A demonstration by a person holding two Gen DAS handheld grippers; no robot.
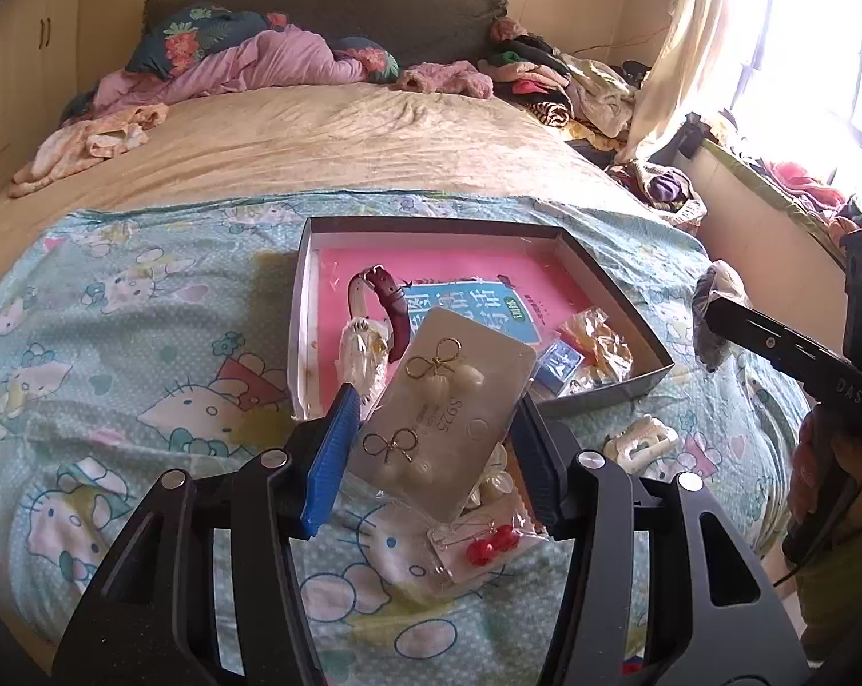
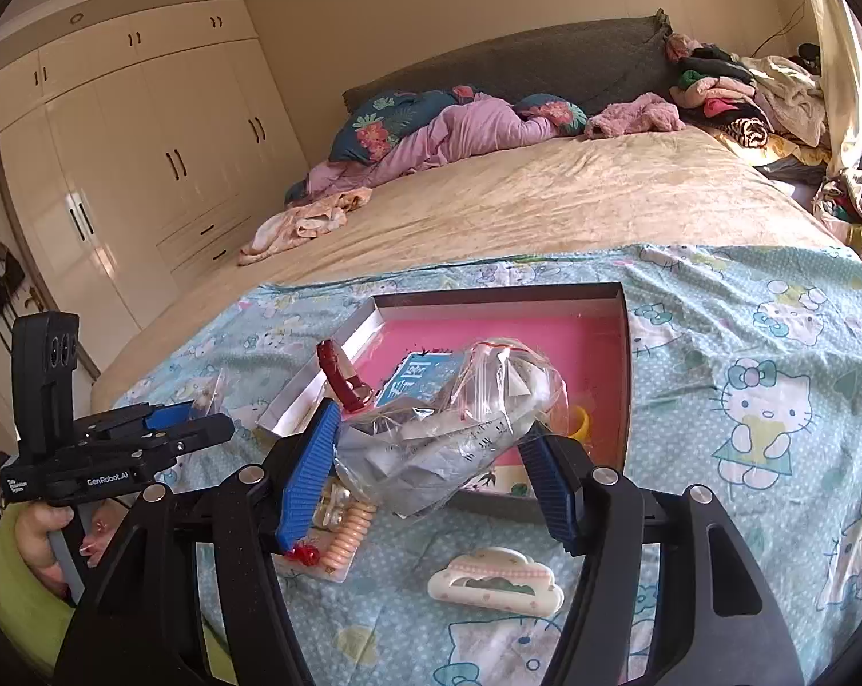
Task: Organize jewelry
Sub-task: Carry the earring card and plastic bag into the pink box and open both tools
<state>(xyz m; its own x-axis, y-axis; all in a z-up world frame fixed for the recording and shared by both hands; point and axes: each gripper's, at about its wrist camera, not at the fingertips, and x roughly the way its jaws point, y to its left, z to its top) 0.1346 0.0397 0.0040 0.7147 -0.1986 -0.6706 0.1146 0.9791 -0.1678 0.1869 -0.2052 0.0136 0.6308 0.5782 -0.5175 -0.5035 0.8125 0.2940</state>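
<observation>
My left gripper [image 1: 431,406] is shut on a white card of bow earrings [image 1: 448,406], held tilted above the bed near the front edge of the grey box [image 1: 614,280]. The box has a pink bottom and holds a red-strapped watch [image 1: 388,300], a blue packet and a yellow-wrapped piece [image 1: 594,343]. My right gripper [image 2: 431,434] is shut on a clear zip bag [image 2: 448,417] with pale jewelry inside, held in front of the box [image 2: 626,354]. A bag of red earrings [image 1: 488,540] lies below the card.
A white cloud-shaped hair clip [image 2: 496,580] and a coiled peach hair tie [image 2: 348,537] lie on the Hello Kitty sheet [image 2: 745,389]. Another white clip [image 1: 639,440] lies right of the left gripper. Clothes pile up at the bed's far side; wardrobes stand on the left.
</observation>
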